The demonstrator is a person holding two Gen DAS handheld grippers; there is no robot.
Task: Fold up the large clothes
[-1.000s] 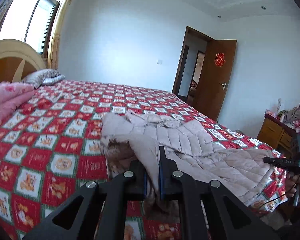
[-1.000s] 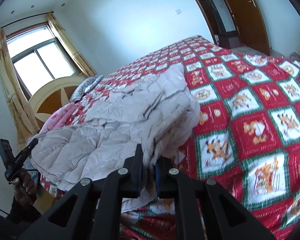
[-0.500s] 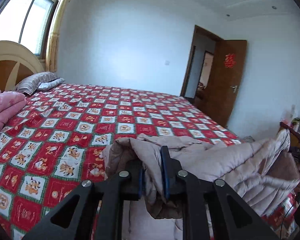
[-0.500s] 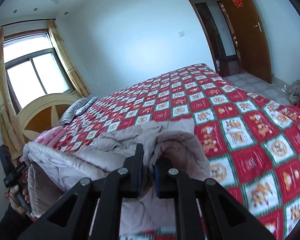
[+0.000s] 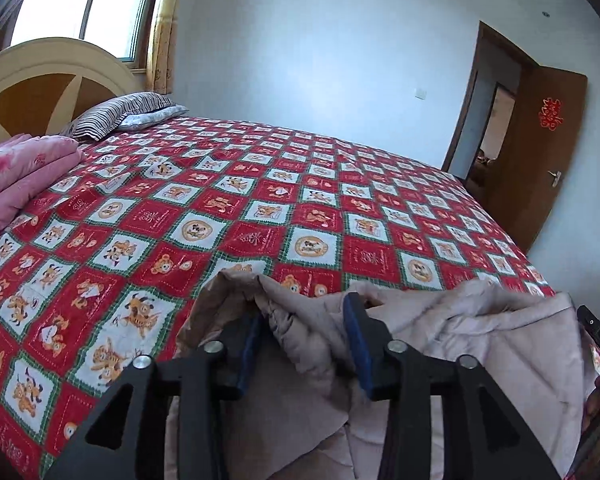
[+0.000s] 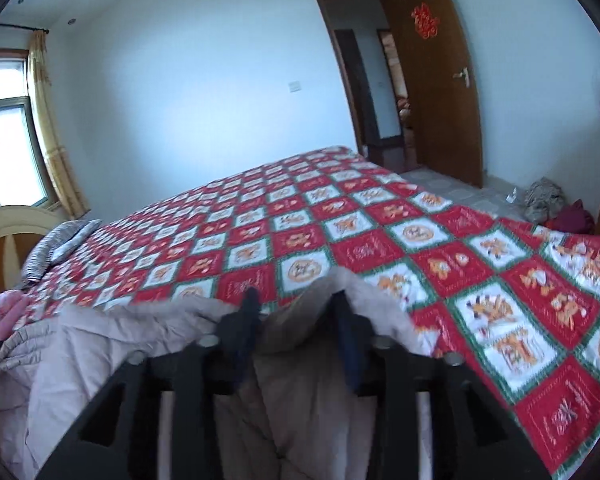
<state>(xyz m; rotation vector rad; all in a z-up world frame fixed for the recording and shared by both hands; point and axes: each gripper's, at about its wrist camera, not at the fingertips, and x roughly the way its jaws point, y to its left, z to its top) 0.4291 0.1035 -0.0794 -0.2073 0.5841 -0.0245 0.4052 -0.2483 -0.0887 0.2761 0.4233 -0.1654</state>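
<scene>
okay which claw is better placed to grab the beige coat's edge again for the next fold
Probably the left claw: a raised ridge of the beige coat stands between its just-opened jaws. The right claw, also just opened, has flatter fabric beneath it in a blurred view.

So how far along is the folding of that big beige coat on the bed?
One fold looks done: the padded coat lies doubled near the edge of the red patterned bedspread. In hand: the left gripper and right gripper have just been opening, with fabric loose between their jaws, so they are letting go. Left: it is still a wide, rumpled bundle, so probably more folds and smoothing.
</scene>
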